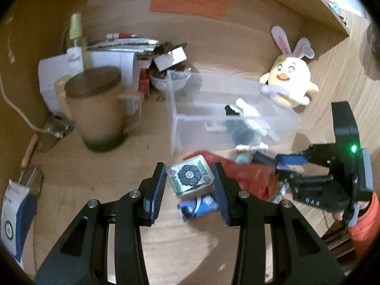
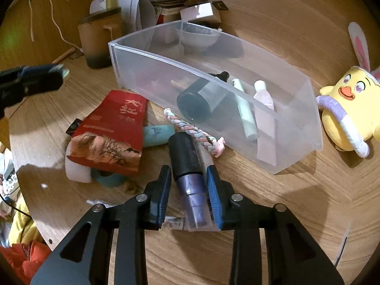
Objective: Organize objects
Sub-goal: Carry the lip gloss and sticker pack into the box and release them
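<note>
Large gold Chinese characters are printed on the red packet (image 2: 111, 128), which lies on the wooden bench (image 2: 273, 201) left of the clear plastic bin (image 2: 296, 109); the smaller print cannot be read. The right tool (image 2: 188, 182) is held partly open, its blue-padded fingers (image 2: 212, 190) set either side of a purple bottle with a black cap (image 2: 187, 166); whether the pads press it cannot be told. The left tool (image 1: 188, 178) is spread wide around a small floral glass dish (image 1: 190, 175), beside a blue can (image 1: 198, 206) whose label is too blurred to read. In the bin, a dark bottle (image 2: 201, 99), a pale green tube (image 2: 244, 109) and a pink tube (image 2: 263, 102) are seen. A braided rope toy (image 2: 190, 128) lies near the bin's front wall. A yellow plush chick with rabbit ears (image 2: 349, 111) sits to the right, a lidded tan mug (image 1: 99, 109) far left, and orange and green paper strips (image 1: 190, 2) are fixed to the wooden back wall.
</note>
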A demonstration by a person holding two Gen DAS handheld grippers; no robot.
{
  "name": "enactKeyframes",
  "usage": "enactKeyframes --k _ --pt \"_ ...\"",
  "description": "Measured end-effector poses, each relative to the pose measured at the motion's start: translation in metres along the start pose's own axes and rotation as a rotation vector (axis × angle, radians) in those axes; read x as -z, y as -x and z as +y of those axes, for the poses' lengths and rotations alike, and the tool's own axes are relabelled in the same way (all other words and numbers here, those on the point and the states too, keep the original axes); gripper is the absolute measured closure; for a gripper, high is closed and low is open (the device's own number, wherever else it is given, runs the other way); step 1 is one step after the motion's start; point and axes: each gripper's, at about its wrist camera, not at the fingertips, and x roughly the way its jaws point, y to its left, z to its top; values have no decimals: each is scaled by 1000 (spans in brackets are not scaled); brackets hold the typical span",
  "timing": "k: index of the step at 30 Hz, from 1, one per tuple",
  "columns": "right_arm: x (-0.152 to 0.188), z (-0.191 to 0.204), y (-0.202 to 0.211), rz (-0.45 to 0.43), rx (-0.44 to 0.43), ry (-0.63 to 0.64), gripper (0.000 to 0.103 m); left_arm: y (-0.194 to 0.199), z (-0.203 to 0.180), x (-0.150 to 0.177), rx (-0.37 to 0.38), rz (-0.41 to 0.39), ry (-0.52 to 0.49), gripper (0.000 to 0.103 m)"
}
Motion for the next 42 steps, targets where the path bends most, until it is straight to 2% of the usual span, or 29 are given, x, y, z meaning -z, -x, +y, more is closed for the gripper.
enactKeyframes --k 9,10,18,27,37,42 --pt "-5 12 -8 18 41 106 75 -13 -8 -32 32 -22 -7 63" --pt "-6 13 -9 21 32 112 77 -15 -9 -36 34 -25 -10 63" --pt "-1 -5 -6 5 -34 0 79 -26 -14 -60 43 -42 -20 63" --pt "-4 -31 36 -122 -41 -94 79 -44 -18 -85 44 -45 -32 63" --pt "-42 -72 64 -268 -21 -191 79 -73 -28 -100 45 -2 -59 63" --pt "-63 -91 63 -296 -2 -231 79 -88 -29 -102 46 31 -68 63"
